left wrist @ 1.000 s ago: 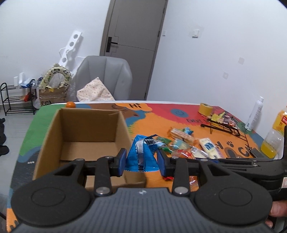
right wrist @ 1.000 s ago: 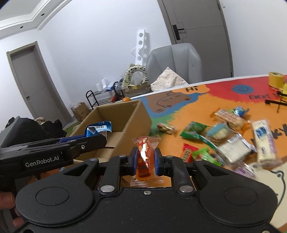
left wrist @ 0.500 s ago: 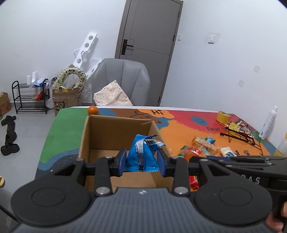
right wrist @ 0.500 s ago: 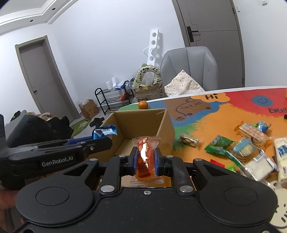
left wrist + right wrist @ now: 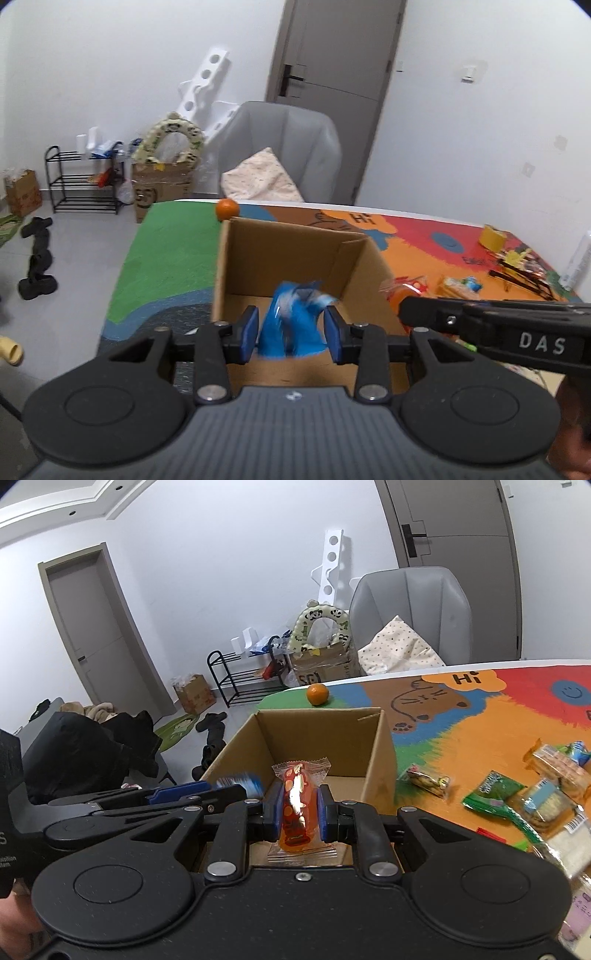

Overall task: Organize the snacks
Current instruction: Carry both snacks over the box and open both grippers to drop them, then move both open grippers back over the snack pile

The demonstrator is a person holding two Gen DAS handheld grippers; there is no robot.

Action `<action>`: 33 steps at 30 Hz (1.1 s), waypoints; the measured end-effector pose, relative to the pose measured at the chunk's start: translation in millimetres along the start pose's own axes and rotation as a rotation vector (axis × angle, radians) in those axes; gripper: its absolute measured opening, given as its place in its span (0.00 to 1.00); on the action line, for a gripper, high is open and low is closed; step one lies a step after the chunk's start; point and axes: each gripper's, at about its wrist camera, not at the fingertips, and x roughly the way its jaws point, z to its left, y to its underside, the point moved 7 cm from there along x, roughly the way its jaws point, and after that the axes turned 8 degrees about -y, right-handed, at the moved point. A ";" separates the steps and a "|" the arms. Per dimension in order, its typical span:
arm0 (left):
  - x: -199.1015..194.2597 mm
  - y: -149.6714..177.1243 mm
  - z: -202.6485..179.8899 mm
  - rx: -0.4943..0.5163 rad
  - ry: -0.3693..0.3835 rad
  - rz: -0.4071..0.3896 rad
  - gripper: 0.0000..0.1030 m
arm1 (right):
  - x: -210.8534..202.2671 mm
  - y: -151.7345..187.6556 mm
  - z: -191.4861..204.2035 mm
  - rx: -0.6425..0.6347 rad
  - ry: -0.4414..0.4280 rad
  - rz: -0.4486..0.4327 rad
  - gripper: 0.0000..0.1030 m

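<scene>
An open cardboard box [image 5: 295,254] [image 5: 317,734] stands on the colourful table. My left gripper [image 5: 291,330] is above the box's near side; its jaws stand apart from a blurred blue snack packet [image 5: 295,325] between them, which looks to be dropping. My right gripper [image 5: 298,814] is shut on an orange-red snack packet [image 5: 298,805] over the box's near edge. It shows from the side in the left wrist view [image 5: 480,325]. The left gripper shows in the right wrist view [image 5: 177,797] with the blue packet [image 5: 242,782] at its tip.
Several loose snack packets [image 5: 517,794] lie on the table right of the box. A small orange [image 5: 317,695] sits behind the box. A yellow tape roll [image 5: 495,236] and a black wire rack [image 5: 517,273] are at the far right. A grey chair [image 5: 284,147] stands beyond the table.
Both grippers moved left over the box. The left jaws have spread wider and the blue packet has come loose, blurred in motion. The right gripper still grips its packet.
</scene>
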 end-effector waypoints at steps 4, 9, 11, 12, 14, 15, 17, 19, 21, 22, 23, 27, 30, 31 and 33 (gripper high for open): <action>-2.9 -3.0 9.4 -0.019 -0.021 -0.010 0.40 | 5.9 -3.9 2.1 0.008 -0.014 -0.006 0.16; -9.3 -5.0 18.4 -0.042 -0.041 -0.017 0.58 | 8.9 -11.0 5.1 0.034 -0.052 -0.038 0.37; -11.7 -4.7 21.5 -0.057 -0.044 -0.017 0.65 | 6.7 -12.8 6.0 0.021 -0.045 -0.053 0.59; -13.2 -4.6 22.8 -0.065 -0.045 -0.018 0.70 | 4.2 -13.4 5.6 0.017 -0.038 -0.065 0.62; -15.4 -5.6 24.7 -0.076 -0.048 -0.026 0.77 | 0.0 -12.3 3.8 0.020 -0.036 -0.068 0.62; -16.9 -5.5 24.9 -0.079 -0.052 -0.030 0.79 | -2.4 -11.1 2.7 0.027 -0.038 -0.067 0.62; -17.6 -5.7 24.9 -0.085 -0.056 -0.029 0.83 | -7.4 -7.8 -0.1 0.033 -0.033 -0.064 0.65; -18.1 -4.0 22.5 -0.094 -0.040 -0.020 0.86 | -12.3 -4.4 -3.3 0.032 -0.020 -0.064 0.74; -18.0 -1.2 19.3 -0.096 -0.027 -0.010 0.90 | -18.3 -0.4 -6.8 0.045 -0.017 -0.066 0.78; -17.7 0.7 17.2 -0.091 -0.028 -0.006 0.90 | -20.7 1.3 -9.1 0.055 -0.017 -0.066 0.79; -17.4 2.8 15.6 -0.084 -0.031 0.000 0.91 | -22.9 3.2 -11.5 0.064 -0.015 -0.064 0.79; -16.8 10.6 6.4 -0.058 -0.035 0.027 0.91 | -33.3 11.4 -23.2 0.098 0.007 -0.069 0.87; -19.0 13.8 1.8 -0.057 -0.025 0.038 0.92 | -41.6 17.4 -31.5 0.119 0.015 -0.073 0.89; -19.9 14.2 0.7 -0.058 -0.027 0.040 0.93 | -45.3 19.7 -35.0 0.129 0.021 -0.075 0.91; -22.5 13.9 -1.8 -0.060 -0.032 0.035 0.94 | -51.5 23.4 -39.7 0.141 0.027 -0.078 0.91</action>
